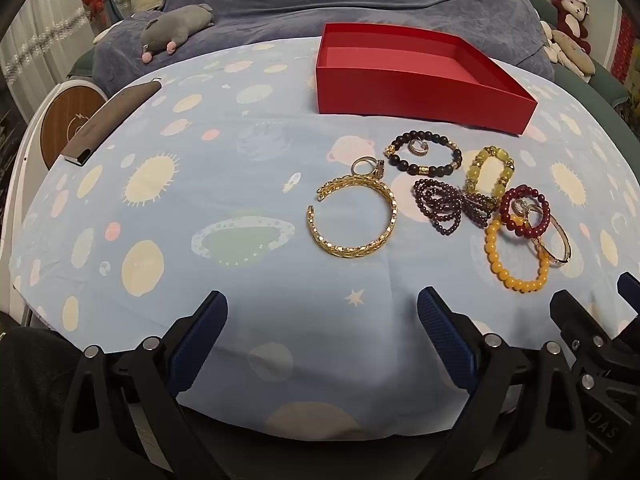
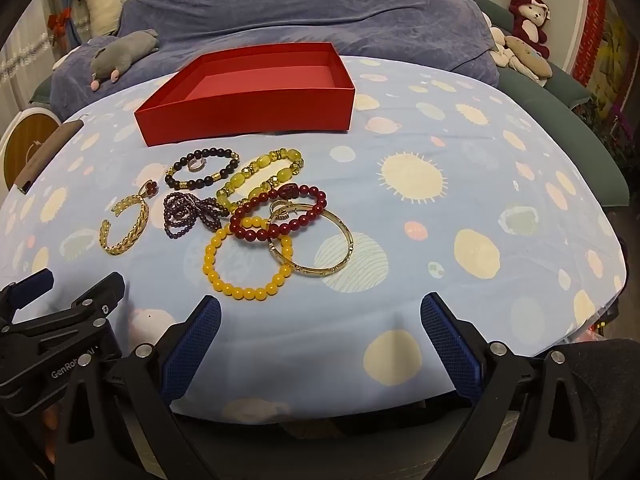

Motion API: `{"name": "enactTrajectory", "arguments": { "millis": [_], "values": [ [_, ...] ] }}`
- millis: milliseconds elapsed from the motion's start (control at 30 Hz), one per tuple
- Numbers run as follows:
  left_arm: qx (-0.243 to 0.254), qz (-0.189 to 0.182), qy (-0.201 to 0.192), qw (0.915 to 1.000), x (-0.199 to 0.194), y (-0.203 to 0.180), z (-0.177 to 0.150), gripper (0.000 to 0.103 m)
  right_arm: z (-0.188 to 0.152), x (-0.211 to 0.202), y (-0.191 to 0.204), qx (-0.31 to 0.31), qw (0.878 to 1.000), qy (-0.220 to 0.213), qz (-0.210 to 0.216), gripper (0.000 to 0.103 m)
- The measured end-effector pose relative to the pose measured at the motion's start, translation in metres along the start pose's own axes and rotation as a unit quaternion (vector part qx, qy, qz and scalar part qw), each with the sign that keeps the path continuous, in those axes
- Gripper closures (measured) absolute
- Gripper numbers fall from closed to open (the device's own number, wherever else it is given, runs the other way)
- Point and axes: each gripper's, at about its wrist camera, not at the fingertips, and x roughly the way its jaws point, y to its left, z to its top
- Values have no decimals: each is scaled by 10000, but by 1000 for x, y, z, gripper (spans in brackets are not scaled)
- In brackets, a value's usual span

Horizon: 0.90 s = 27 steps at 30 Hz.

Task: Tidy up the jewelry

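An empty red box (image 1: 404, 92) (image 2: 256, 112) stands at the back of the table. In front of it lies a cluster of jewelry: a gold open cuff (image 1: 390, 216) (image 2: 138, 226), a dark bead bracelet (image 1: 456, 156) (image 2: 212, 178), a yellow-green bracelet (image 1: 476, 168) (image 2: 280, 176), a purple bead tangle (image 1: 440, 208) (image 2: 188, 216), a dark red bracelet (image 1: 540, 220) (image 2: 256, 236), an orange bead bracelet (image 1: 504, 272) (image 2: 240, 290), a thin gold bangle (image 1: 558, 248) (image 2: 344, 256) and rings. My left gripper (image 1: 322, 312) and right gripper (image 2: 320, 314) are open and empty, near the front edge.
The table has a blue planet-print cloth (image 1: 200, 200). A brown case (image 1: 108, 120) lies at its left edge beside a round wooden stand (image 1: 64, 120). Behind are a blue blanket (image 2: 320, 12), a grey plush (image 1: 176, 26) and a red plush monkey (image 2: 528, 16).
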Motion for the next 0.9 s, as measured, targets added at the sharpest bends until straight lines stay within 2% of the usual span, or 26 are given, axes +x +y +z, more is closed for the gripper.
{"name": "enactTrajectory", "arguments": {
  "millis": [900],
  "values": [
    [33, 22, 2, 10000, 2, -1, -2, 11, 2, -1, 2, -13, 10000, -20, -30, 7]
  ]
}}
